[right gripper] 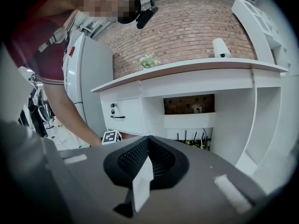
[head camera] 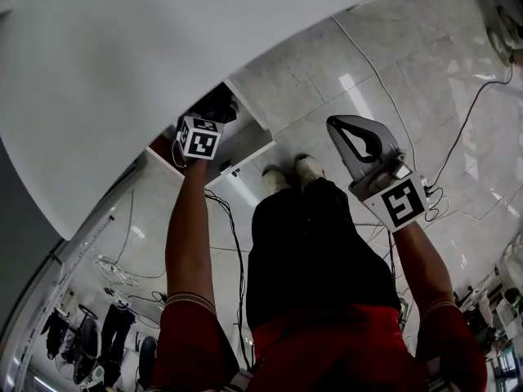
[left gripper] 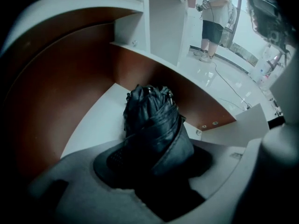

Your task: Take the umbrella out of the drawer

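A black folded umbrella (left gripper: 152, 125) lies on the white floor of the open drawer (left gripper: 96, 120), which has brown inner walls. In the left gripper view my left gripper (left gripper: 154, 164) points steeply down and its jaws are closed on the umbrella's near end, which fills the gap between them. In the head view the left gripper (head camera: 214, 114) reaches into the drawer (head camera: 249, 141) under the white desk top, and the umbrella is hidden there. My right gripper (head camera: 353, 137) hangs in the air to the right, shut and holding nothing; its pads (right gripper: 145, 164) meet.
The white desk top (head camera: 122, 72) overhangs the drawer. Cables (head camera: 458, 133) run over the tiled floor near my feet (head camera: 290, 172). Another person (left gripper: 214, 17) stands far off. A white cabinet door with a handle (right gripper: 122, 115) faces the right gripper.
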`<state>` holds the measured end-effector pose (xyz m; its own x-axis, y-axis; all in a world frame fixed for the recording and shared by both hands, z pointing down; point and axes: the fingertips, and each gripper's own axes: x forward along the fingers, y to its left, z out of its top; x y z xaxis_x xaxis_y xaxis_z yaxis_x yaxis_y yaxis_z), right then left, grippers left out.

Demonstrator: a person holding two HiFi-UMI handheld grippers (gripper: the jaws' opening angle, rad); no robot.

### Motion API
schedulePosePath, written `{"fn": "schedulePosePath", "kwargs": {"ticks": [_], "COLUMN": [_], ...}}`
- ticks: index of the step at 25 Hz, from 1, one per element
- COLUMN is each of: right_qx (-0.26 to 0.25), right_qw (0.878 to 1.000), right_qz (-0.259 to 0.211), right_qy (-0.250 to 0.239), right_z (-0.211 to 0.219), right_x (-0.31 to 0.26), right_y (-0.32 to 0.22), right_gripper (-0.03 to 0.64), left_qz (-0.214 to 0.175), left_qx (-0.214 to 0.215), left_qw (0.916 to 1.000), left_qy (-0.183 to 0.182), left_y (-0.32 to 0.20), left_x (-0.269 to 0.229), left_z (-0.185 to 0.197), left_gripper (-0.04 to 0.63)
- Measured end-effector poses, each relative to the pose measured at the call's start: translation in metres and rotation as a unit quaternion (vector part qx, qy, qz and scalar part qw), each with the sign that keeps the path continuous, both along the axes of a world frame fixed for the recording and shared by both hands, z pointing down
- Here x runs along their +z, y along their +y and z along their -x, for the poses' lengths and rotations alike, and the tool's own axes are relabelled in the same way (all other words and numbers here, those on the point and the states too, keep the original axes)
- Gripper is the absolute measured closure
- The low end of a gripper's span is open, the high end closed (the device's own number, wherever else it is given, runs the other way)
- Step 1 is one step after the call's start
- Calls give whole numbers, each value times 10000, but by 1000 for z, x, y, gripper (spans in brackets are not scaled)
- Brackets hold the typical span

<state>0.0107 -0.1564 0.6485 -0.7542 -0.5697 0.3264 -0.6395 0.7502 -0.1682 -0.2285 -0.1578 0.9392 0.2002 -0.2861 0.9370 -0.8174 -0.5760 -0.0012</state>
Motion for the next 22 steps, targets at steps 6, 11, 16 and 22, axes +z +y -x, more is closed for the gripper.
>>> {"fn": "schedulePosePath", "kwargs": {"ticks": [6, 11, 16, 22], "right_qx": [-34, -103, -200, -287], "right_qw": [10000, 9999, 9997, 9994], "right_qz": [78, 100, 21, -53], "right_qy": [-35, -67, -122, -162], "right_z": [1, 2, 5, 2], "right_x": [-18, -38, -65, -100], "right_y": [8, 13, 18, 26], "right_gripper": [603, 603, 603, 603], "left_qz": [-424, -744, -1075, -1380], "left_qx": [144, 296, 476, 525], "left_qw": [9989, 9967, 9929, 9884], "left_qy": [144, 162, 186, 358], "left_y": [4, 5, 10, 19], "left_x": [-40, -77, -120, -180], "left_z": [-7, -16, -26, -45], "left_gripper": [342, 344, 344, 344]}}
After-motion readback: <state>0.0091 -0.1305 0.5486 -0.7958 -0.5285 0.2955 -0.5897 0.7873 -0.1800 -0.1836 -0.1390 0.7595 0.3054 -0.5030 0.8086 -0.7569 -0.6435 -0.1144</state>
